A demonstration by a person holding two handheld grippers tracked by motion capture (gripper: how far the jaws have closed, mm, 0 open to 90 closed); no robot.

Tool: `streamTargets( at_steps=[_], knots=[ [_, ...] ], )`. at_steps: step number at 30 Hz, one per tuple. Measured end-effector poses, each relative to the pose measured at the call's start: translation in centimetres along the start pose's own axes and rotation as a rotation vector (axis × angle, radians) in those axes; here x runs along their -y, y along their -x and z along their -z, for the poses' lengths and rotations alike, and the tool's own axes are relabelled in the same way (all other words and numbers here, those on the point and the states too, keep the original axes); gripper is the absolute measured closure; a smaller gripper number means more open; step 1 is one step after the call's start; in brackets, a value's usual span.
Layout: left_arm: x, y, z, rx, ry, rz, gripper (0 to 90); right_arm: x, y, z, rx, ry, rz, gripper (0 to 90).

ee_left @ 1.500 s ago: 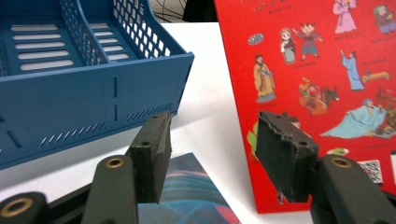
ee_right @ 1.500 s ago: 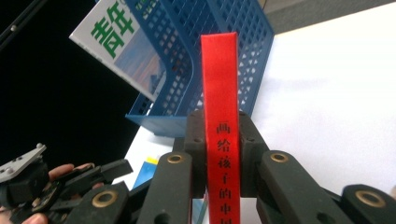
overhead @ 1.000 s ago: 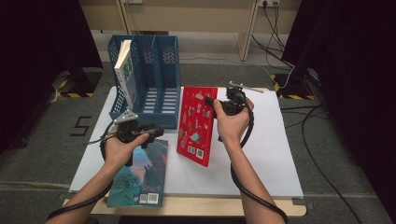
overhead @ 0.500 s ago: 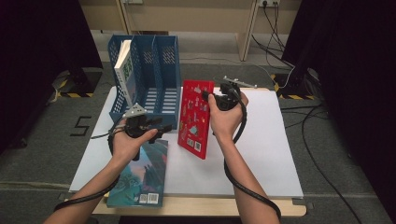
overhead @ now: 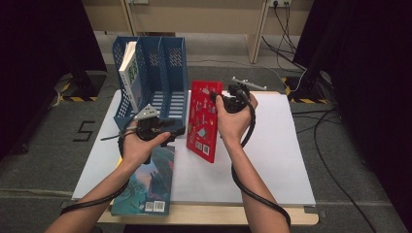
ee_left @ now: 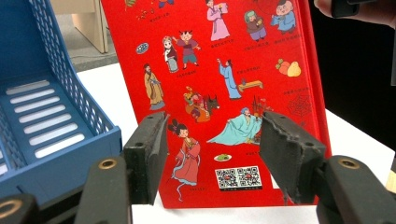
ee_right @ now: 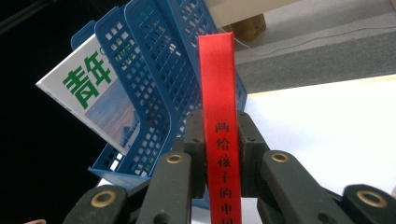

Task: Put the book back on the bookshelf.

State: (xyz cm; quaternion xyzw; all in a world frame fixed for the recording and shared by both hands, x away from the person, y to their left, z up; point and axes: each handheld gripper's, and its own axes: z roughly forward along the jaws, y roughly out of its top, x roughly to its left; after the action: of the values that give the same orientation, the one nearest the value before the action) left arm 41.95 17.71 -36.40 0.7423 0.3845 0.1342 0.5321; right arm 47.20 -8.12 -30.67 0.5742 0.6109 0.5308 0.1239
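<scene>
Two grippers: right gripper (overhead: 224,97) clamped on spine of upright thin red hardcover book (overhead: 203,119); left gripper (overhead: 176,132) agape, just left of cover, blue plastic file rack (overhead: 160,73) far-left.

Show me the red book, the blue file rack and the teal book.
red book (ee_left: 224,93), left gripper view, on its cover
blue file rack (overhead: 160,68), high view, on a divider wall
teal book (overhead: 150,187), high view, on its cover
</scene>
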Motion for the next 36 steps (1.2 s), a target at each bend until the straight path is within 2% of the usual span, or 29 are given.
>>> streamTargets(
  at_steps=[12,19,23,27,36],
  knots=[
    [-1.4,1.1,-1.8,0.022,0.006,-0.03,38.0,-0.2,-0.4,-0.9,0.011,0.009,-0.009,78.4],
    [-2.2,2.4,-3.0,0.029,-0.002,-0.086,35.0,-0.1,-0.9,-1.4,0.02,0.007,-0.003,78.3],
    [-2.1,3.3,-3.7,0.041,-0.011,-0.111,34.6,-0.1,-1.0,-1.4,0.027,0.006,0.002,78.3],
    [-2.0,4.0,-4.3,0.034,-0.021,-0.128,33.9,-0.1,-1.2,-1.3,0.031,0.002,0.01,78.3],
    [-2.0,4.8,-5.0,0.028,-0.017,-0.136,31.6,-0.1,-1.6,-1.3,0.038,-0.005,0.02,77.9]
  ],
)
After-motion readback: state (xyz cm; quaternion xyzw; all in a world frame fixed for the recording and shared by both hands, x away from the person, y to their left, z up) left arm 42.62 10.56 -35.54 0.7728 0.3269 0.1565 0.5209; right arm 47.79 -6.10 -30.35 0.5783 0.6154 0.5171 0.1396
